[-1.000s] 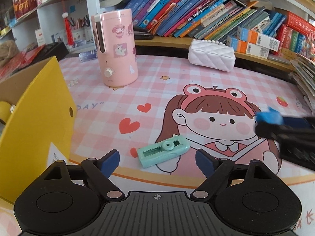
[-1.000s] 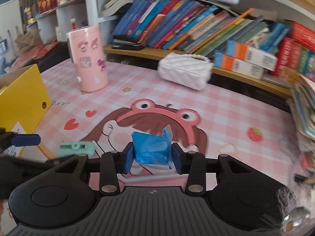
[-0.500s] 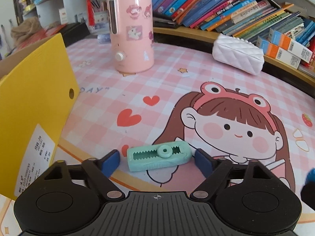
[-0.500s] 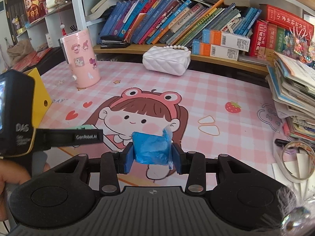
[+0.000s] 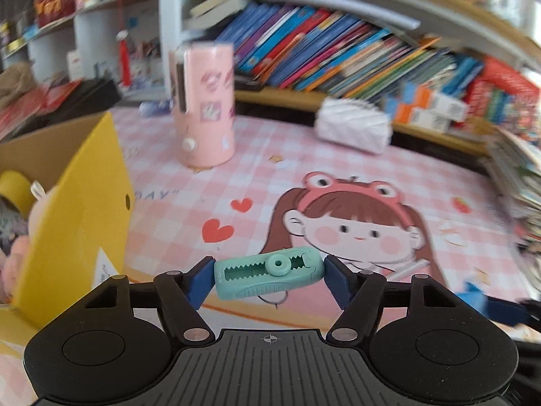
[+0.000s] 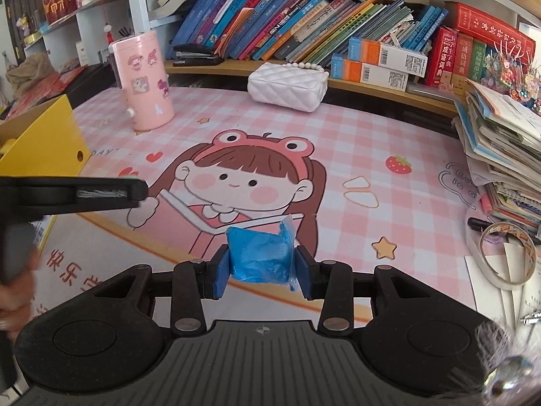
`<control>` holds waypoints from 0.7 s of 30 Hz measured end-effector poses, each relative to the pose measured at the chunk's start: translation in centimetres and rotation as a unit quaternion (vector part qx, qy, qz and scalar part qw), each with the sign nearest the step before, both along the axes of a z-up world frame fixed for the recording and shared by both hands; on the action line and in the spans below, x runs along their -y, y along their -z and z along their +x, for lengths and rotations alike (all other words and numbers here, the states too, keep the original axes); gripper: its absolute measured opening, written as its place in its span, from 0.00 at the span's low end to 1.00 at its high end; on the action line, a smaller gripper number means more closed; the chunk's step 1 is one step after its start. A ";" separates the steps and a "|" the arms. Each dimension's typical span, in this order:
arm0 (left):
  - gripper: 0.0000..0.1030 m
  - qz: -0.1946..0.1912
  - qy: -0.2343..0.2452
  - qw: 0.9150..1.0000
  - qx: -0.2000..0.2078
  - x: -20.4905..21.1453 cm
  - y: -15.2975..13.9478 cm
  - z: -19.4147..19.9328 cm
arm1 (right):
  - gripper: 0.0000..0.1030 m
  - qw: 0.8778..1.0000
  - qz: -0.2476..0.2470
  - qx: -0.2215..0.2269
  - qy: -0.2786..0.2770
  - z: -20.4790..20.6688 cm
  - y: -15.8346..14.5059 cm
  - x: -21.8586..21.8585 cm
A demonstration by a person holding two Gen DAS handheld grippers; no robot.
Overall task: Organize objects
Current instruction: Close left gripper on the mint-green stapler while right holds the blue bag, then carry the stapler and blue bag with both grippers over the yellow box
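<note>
My left gripper (image 5: 268,279) is shut on a mint green correction tape (image 5: 267,275), held lengthwise between its blue pads above the pink cartoon mat (image 5: 338,182). My right gripper (image 6: 262,269) is shut on a blue plastic packet (image 6: 260,255) and holds it above the mat's front edge. The yellow cardboard box (image 5: 84,203) stands open at the left, with soft toys inside; it also shows in the right wrist view (image 6: 44,138). The left gripper shows side-on in the right wrist view (image 6: 74,194).
A pink cylindrical appliance (image 5: 204,105) and a white quilted purse (image 5: 353,128) stand at the back of the mat. Bookshelf (image 6: 304,17) behind. A stack of books (image 6: 507,149) and a tape roll (image 6: 507,253) lie at the right.
My left gripper has closed on the green correction tape and lifted it off the mat. My right gripper still holds the blue packet and has shifted slightly.
</note>
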State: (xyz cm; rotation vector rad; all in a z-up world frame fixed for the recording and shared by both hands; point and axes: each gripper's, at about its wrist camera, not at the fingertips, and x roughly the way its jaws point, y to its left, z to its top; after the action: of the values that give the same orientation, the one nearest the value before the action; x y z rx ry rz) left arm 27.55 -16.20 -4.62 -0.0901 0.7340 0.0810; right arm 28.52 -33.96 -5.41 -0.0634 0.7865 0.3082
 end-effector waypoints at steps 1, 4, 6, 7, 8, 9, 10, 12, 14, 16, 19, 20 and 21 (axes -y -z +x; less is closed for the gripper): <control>0.67 -0.004 0.014 1.000 0.003 -0.1 -0.4 -0.7 | 0.36 1.000 0.000 -0.001 0.001 -0.3 -0.1 -0.2; 0.67 -0.014 0.044 0.999 0.009 -0.8 -1.3 -3.0 | 0.36 1.000 -0.001 -0.002 0.007 -1.5 -0.6 -0.9; 0.67 -0.016 0.057 0.998 0.012 -1.4 -1.6 -4.5 | 0.36 1.000 0.000 -0.003 0.010 -2.4 -0.9 -1.4; 0.67 -0.018 0.060 0.998 0.013 -1.7 -1.8 -5.2 | 0.36 1.000 0.000 -0.003 0.010 -3.0 -1.0 -1.7; 0.67 -0.023 0.061 0.998 0.012 -2.1 -1.8 -5.9 | 0.36 1.000 -0.001 -0.003 0.011 -3.5 -1.1 -2.1; 0.67 -0.028 0.061 0.998 0.012 -2.6 -1.9 -6.5 | 0.36 1.000 -0.002 -0.003 0.012 -4.1 -1.3 -2.4; 0.67 -0.031 0.061 0.998 0.012 -3.0 -2.0 -7.1 | 0.36 1.000 -0.003 -0.002 0.011 -4.7 -1.4 -2.8; 0.67 -0.030 0.061 0.998 0.016 -3.9 -2.3 -8.4 | 0.36 1.000 -0.005 0.000 0.011 -5.9 -1.7 -3.7; 0.67 -0.032 0.059 0.997 0.022 -4.9 -2.5 -9.6 | 0.36 1.000 -0.006 -0.001 0.012 -7.0 -1.9 -4.6; 0.67 -0.033 0.055 0.998 0.028 -6.1 -2.8 -11.0 | 0.36 1.000 -0.007 0.001 0.010 -8.2 -2.1 -5.8; 0.67 -0.036 0.048 0.998 0.034 -8.0 -3.0 -13.1 | 0.36 1.000 -0.011 0.007 0.002 -9.9 -2.5 -7.6; 0.67 -0.037 0.045 0.998 0.035 -8.6 -3.1 -13.6 | 0.36 1.000 -0.013 0.008 -0.001 -10.5 -2.7 -8.2; 0.67 -0.038 0.042 0.998 0.036 -9.3 -3.1 -14.4 | 0.36 1.000 -0.014 0.009 -0.004 -11.1 -2.8 -8.8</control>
State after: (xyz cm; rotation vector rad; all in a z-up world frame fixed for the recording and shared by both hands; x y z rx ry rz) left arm 13.18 -6.88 -1.50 -0.1329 0.6683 -0.0304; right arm 17.37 -25.14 -2.63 -0.0964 0.7726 0.3036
